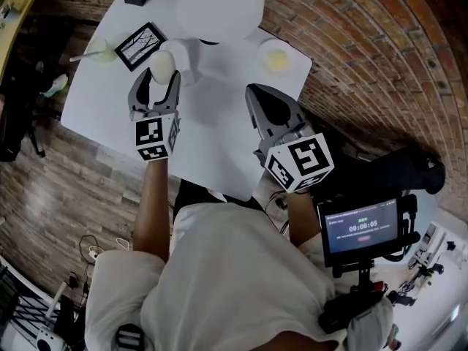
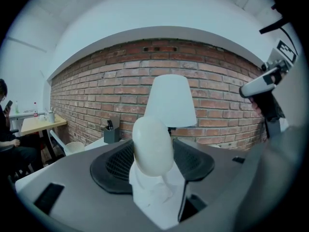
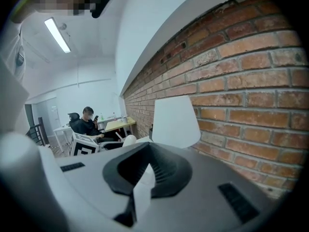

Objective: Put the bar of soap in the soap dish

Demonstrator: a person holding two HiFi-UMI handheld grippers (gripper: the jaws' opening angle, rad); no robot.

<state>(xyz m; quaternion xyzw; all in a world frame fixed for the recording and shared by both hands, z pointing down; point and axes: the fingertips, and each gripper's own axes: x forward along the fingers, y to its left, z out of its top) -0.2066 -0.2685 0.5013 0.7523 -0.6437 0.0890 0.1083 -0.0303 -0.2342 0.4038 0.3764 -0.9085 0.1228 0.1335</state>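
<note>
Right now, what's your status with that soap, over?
Left claw shut on the bar of soap, over the table. Right claw shut, empty. Soap not yet set down. Lamp close ahead.

Smooth, faintly glossy bar of soap (image 1: 162,64); matt grey plastic left gripper (image 1: 156,77); matt white table (image 1: 219,134); rough brick wall (image 1: 365,42) at two o'clock; wood-plank floor (image 1: 44,192) at eight o'clock.

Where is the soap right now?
In the head view the soap is pinched in the left tongs, left of middle, above the white table near the lamp.
</note>
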